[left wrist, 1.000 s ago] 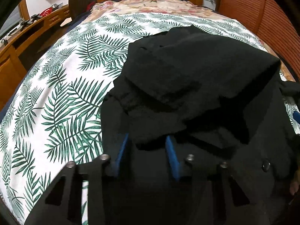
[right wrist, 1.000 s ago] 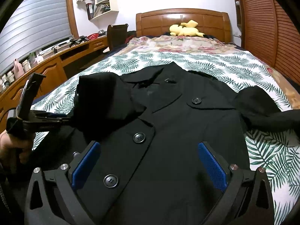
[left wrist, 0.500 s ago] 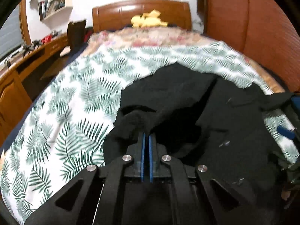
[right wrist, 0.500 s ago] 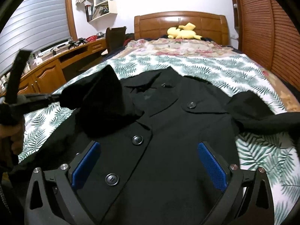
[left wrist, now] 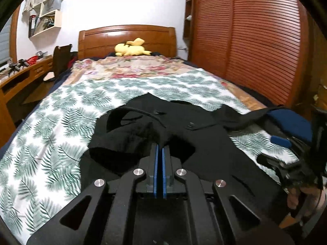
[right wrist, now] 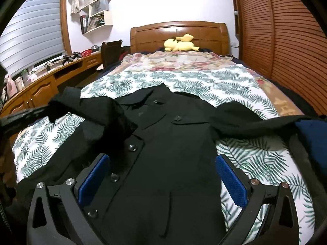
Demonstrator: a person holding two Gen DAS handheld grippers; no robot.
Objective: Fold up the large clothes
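Desk: the wooden desk (right wrist: 40, 85) runs along the left wall, well apart from the work and playing no part in it.

Left gripper: the left gripper (left wrist: 159, 153) has its blue pads pressed together on a bunch of black cloth, and it has just been closing onto that cloth. It holds the left sleeve (right wrist: 90, 110) clear of the bed, presumably so the sleeve can be carried across the chest (the usual first fold for a coat).

Coat: the black coat (right wrist: 163, 153) lies face up and buttoned on the bedspread (right wrist: 204, 79), collar toward the headboard (right wrist: 179, 32), hem toward the camera. Laid flat and centred like this, both sleeves can be folded in evenly.

Right gripper: the right gripper (right wrist: 163, 175) hangs over the lower front of the coat with its jaws wide apart and nothing pinched between them, the cloth lying below. It looks ready to pin or smooth the body while the sleeve is moved.

Right sleeve: the right sleeve (right wrist: 255, 124) trails off toward the bed's right edge, not yet folded in, so the task is at an early step.

Plush toy: a yellow plush toy (right wrist: 180, 43) rests by the headboard, well clear.
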